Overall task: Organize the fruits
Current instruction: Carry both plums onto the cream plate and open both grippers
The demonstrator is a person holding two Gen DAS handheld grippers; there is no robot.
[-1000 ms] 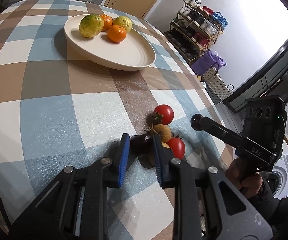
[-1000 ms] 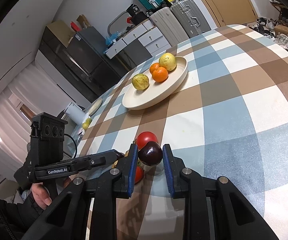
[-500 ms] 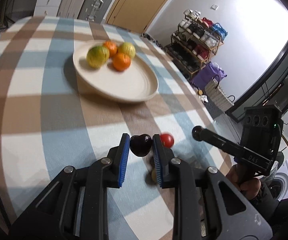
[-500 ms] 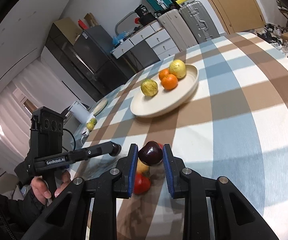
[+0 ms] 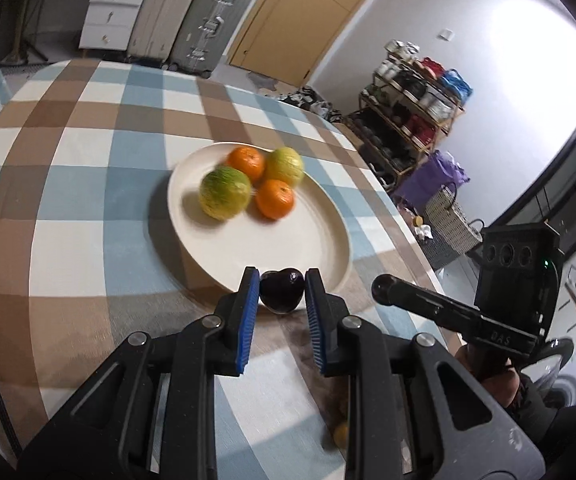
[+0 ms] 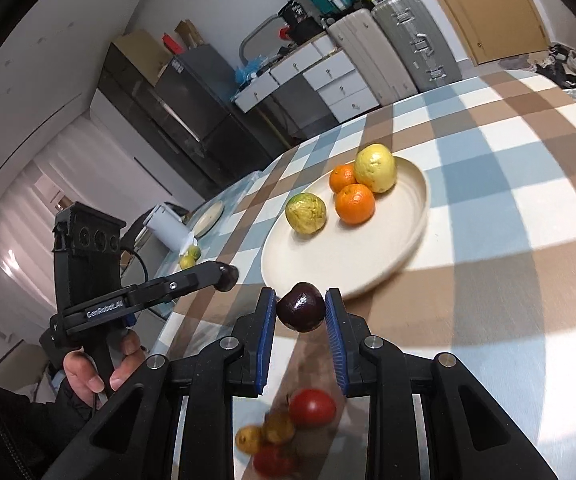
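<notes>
- The jaws of the left gripper (image 5: 280, 294) are closed on a dark purple fruit (image 5: 281, 290), pads pressing its two flanks; the jaws of the right gripper (image 6: 301, 310) clamp a second dark fruit (image 6: 301, 307) the same way; each fruit hangs clear of the worktop (image 5: 88, 184), pinched across its middle, likely so a round body cannot roll out.
- Both fruits sit just short of the near rim of the cream plate (image 5: 288, 248); judging by the task, each hand is carrying its fruit to join the citrus there.
- The plate is wide, shallow, matte and raised at the rim, which should keep round fruit from rolling off; its near half is bare, leaving room for new pieces.
- At its far side cluster two oranges (image 5: 275, 199), a yellow-green citrus (image 5: 225, 193) with mottled skin, and a paler yellow one (image 5: 286, 167); all are touching or nearly so.
- The held fruits are glossy, smooth-skinned and roughly globe-shaped, probably firm enough for the ribbed blue pads (image 5: 248, 312).
- Under the right gripper a red tomato-like fruit (image 6: 311, 407) and small brownish ones (image 6: 266, 432) lie blurred on the worktop, not yet moved.
- The worktop wears a smooth checked cloth of blue, brown and white.
</notes>
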